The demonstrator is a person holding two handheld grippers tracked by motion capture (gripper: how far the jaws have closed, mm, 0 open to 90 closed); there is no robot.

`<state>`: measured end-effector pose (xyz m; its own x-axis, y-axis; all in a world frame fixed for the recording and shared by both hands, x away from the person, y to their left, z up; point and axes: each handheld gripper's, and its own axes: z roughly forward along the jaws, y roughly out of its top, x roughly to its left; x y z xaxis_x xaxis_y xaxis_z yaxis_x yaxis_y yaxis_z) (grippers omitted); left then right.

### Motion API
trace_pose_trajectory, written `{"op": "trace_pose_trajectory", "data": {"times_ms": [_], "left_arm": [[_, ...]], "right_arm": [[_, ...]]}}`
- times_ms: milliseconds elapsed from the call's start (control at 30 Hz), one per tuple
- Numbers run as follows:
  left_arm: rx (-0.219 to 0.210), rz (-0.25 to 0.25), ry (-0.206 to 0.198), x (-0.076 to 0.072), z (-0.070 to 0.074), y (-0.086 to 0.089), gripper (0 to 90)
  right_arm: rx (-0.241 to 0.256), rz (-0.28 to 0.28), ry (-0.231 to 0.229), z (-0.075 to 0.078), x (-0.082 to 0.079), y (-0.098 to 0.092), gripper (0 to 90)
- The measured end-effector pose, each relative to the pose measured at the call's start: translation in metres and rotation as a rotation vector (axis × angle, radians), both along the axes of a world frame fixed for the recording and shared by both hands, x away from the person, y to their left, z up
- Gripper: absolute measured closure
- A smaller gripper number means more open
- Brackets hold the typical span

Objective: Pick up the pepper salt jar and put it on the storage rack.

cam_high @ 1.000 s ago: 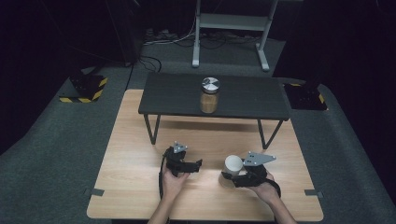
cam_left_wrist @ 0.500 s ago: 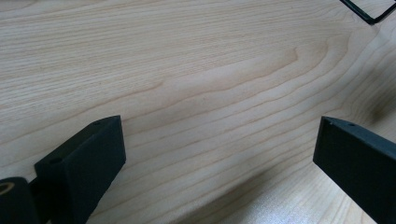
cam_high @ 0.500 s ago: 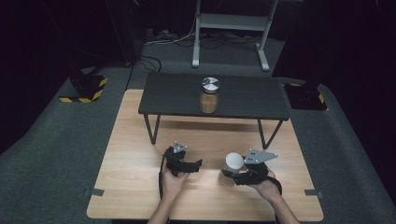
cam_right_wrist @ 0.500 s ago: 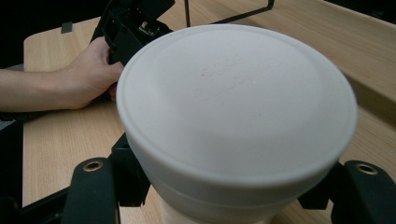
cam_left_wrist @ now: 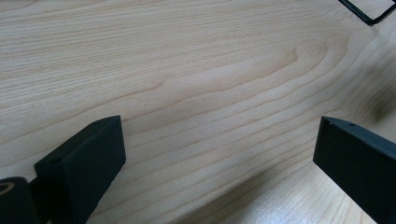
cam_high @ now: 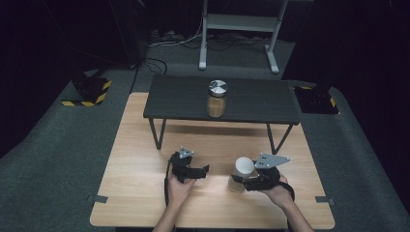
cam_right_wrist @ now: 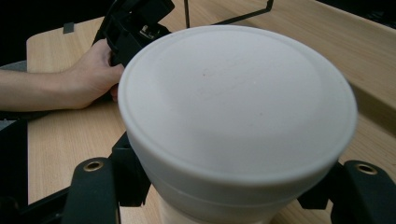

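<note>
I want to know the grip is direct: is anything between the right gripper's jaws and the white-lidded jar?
Nothing visible. The right gripper has its jaws against the sides of the white-lidded jar just under its lid, with no object between.

Bright, sharp tabletop; dark, dim surroundings beyond.

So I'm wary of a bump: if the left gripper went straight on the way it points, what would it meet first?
Probably the wooden tabletop: the left gripper, jaws open and empty, looks down on bare wood. A thin black shelf leg lies farther off to one side.
</note>
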<state>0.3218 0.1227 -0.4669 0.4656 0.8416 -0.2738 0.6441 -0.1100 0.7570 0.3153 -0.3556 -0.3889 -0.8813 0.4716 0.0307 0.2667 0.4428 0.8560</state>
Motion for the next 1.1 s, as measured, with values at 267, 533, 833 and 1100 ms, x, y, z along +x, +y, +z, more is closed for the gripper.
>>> {"op": "trace_pose_trajectory", "data": {"times_ms": [267,533,833,1100], "left_arm": [[0.003,-0.003,0.0,0.0,0.0,0.0,2.6],[0.002,-0.003,0.001,0.0,0.0,0.001,2.7],[0.003,-0.001,0.0,0.0,0.0,0.0,2.6],[0.003,-0.002,0.0,0.0,0.0,0.0,2.6]], "right_arm": [[0.001,0.004,-0.004,0.009,0.002,-0.004,34.9],[-0.001,0.006,-0.007,0.017,0.003,-0.006,34.9],[0.013,0.007,-0.011,0.029,0.007,-0.011,34.9],[0.018,0.01,-0.022,0.042,0.009,-0.014,35.0]]}}
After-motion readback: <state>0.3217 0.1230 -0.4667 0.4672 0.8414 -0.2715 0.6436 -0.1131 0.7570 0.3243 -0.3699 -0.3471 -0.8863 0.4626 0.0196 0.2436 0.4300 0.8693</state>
